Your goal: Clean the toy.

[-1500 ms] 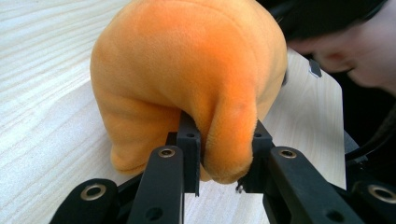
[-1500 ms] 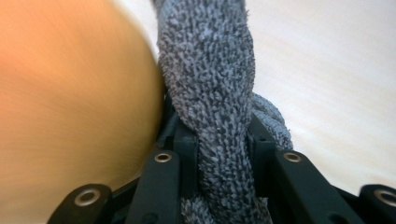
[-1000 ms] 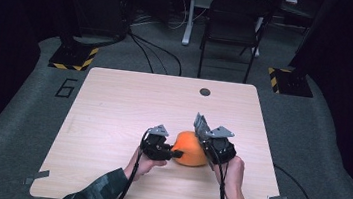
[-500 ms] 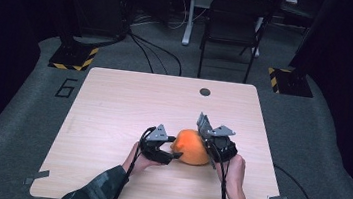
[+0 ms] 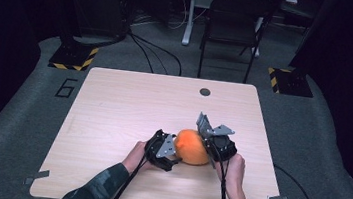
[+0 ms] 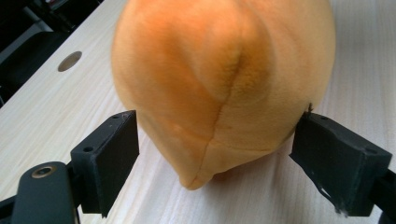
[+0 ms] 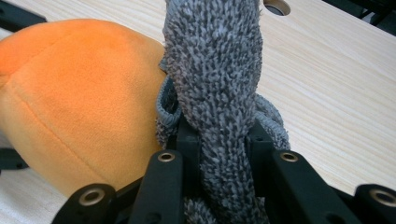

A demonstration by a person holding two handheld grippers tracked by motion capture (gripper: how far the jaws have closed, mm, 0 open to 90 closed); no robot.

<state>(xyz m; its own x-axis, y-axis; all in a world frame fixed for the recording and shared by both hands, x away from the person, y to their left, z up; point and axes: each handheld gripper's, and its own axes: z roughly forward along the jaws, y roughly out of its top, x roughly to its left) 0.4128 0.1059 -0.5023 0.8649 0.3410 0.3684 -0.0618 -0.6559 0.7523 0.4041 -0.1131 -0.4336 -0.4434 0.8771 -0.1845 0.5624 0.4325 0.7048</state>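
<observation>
**Orange plush flanked: left let go, right clamped on grey strip**

Nearest, at the bottom of the high view: left hand (image 5: 134, 156) and right hand (image 5: 233, 170), entered on sleeved forearms, angled inward toward each other, kept low over the pale wooden surface (image 5: 128, 104).

Just beyond the left hand: left gripper (image 5: 173, 151), aimed rightward and a little away from the person, straight at the round orange plush toy (image 5: 192, 147). Had just been opening. Stood wide, straddling the toy's tapered, seamed end. Gripped nothing: one pad clear of the fabric, the other at most brushing the pile.

Between the two, resting on the surface: the toy itself, long axis roughly across from one gripper to the other, narrow end toward the left one, rounded flank toward the right.

On the far flank: right gripper (image 5: 207, 144), closed tight on a grey shaggy knitted strip (image 7: 212, 70). Held that strip upright between the jaws, hard against the toy's side. Could not tell whether sewn to the toy or merely lying against it.

Judged nearer to the toy's body: the left, already lined up with the narrow end, needing only to close or back straight off.

Farther off: a small round cable hole (image 5: 205, 91) near the far edge of the surface, well apart from everything.
</observation>
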